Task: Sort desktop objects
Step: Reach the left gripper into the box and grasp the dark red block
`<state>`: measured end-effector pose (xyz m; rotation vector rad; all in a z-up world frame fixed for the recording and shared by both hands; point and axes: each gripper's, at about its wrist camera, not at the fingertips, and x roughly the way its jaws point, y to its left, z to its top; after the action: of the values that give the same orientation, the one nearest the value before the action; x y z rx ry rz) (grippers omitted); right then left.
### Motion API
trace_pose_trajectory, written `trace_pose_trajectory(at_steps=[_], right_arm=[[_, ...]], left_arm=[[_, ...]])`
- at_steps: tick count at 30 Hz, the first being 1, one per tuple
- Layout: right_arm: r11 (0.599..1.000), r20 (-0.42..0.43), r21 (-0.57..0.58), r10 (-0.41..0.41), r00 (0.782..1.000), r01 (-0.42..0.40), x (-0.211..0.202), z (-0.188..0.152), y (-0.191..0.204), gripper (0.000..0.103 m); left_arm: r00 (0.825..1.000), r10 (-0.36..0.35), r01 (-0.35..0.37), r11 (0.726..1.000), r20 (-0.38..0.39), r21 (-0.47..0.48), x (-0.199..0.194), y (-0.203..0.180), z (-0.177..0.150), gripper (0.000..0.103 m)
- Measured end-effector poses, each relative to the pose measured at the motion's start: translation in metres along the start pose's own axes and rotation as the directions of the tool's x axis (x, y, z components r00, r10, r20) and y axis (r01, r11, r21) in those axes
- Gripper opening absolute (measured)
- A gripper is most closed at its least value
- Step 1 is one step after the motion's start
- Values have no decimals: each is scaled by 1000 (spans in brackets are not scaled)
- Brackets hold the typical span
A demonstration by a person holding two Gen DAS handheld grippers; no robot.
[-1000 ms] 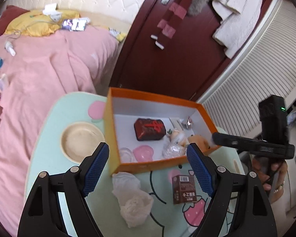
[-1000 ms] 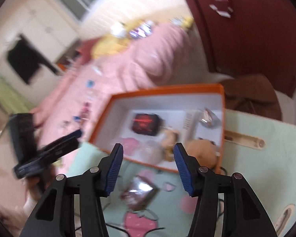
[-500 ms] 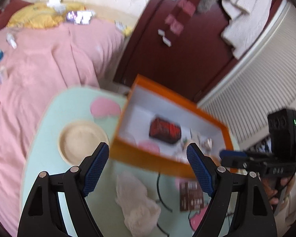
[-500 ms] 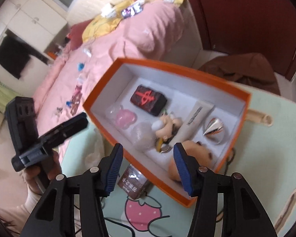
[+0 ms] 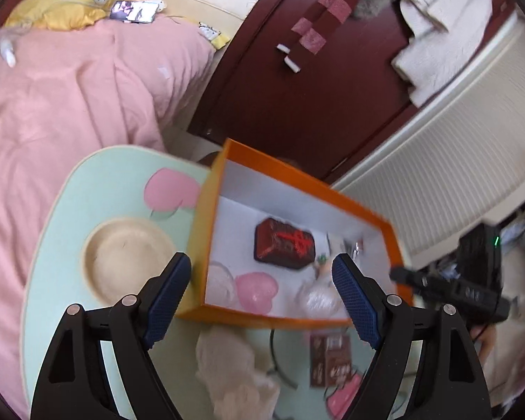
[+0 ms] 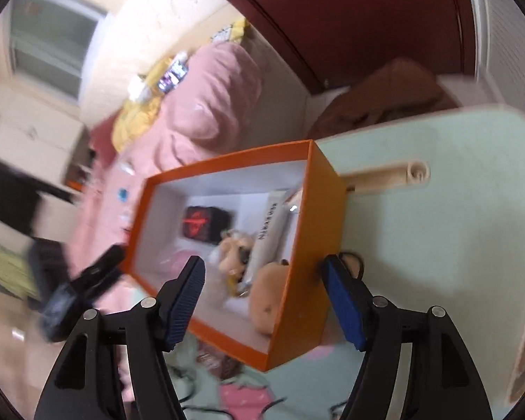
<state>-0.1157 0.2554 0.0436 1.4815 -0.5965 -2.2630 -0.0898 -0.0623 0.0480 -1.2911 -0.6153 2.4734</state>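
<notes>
An orange box [image 5: 199, 245] with a white inside sits on the mint table [image 5: 52, 231]. It holds a dark red tile [image 5: 283, 245], a pink heart [image 5: 257, 290], a clear wrapped ball [image 5: 315, 297] and more. In the right wrist view the box [image 6: 315, 217] also shows a white tube [image 6: 267, 224], a small figurine [image 6: 234, 248] and a tan plush [image 6: 271, 301]. My left gripper [image 5: 262, 297] is open and empty above the box's near wall. My right gripper [image 6: 267, 301] is open and empty, over the box's near corner. A brown carton [image 5: 330, 357] and a crumpled white bag [image 5: 234, 367] lie in front of the box.
A beige round plate [image 5: 122, 259] lies left of the box. A wooden tube [image 6: 385, 178] lies on the table beyond the box. A black cable [image 5: 280, 360] runs by the carton. A pink bed [image 5: 69, 105] borders the table; a dark red door [image 5: 297, 87] stands behind.
Both views have swung and blurred. The right gripper has moved in closer over the box's right end and opened wider. The left gripper has stayed open near the box's left front.
</notes>
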Motion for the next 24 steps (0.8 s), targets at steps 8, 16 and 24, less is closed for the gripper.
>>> trace_pose_trajectory(at_steps=[8, 16, 24], right_arm=[[995, -48, -92, 31, 998, -35, 11, -2, 20, 70], [952, 136, -295, -43, 990, 82, -18, 2, 72, 70], [980, 164, -174, -67, 984, 96, -15, -28, 53, 70]], left_arm=[[1000, 20, -19, 998, 21, -60, -27, 21, -11, 84], [996, 52, -61, 986, 68, 155, -47, -25, 32, 84], [943, 274, -205, 925, -188, 320, 47, -65, 41, 83]])
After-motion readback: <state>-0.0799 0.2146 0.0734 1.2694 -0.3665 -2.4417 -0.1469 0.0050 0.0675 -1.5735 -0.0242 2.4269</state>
